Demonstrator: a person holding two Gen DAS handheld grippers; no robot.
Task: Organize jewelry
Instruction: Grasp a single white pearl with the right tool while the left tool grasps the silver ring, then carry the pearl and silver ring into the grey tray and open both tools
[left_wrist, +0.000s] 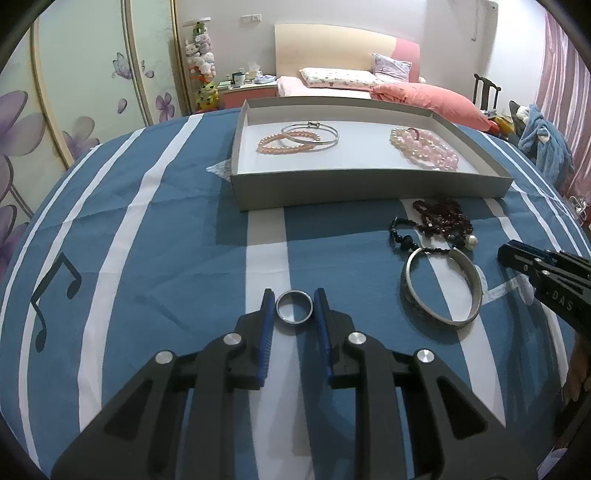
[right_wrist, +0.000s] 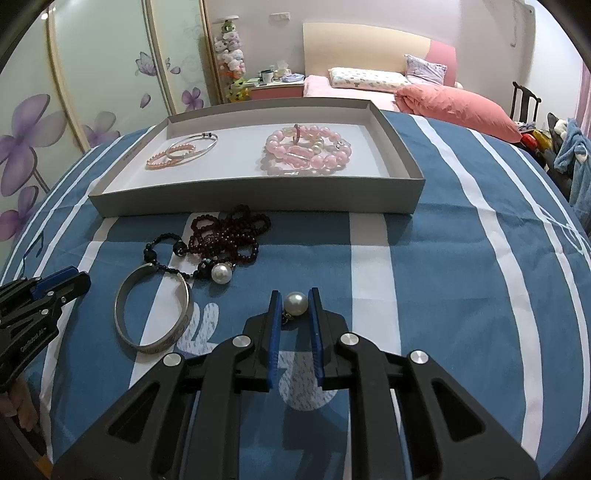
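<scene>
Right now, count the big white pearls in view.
2: one pearl is held in the right claw; the other pearl lies beside the dark beads. More may be hidden.

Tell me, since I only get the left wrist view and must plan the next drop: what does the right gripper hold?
Observer: The right gripper is shut on a pearl, pinched between its blue pads.
Operator: Just a loose pearl?
Observer: No, a small fitting hangs beneath it, so it looks like an earring or a pendant.
</scene>
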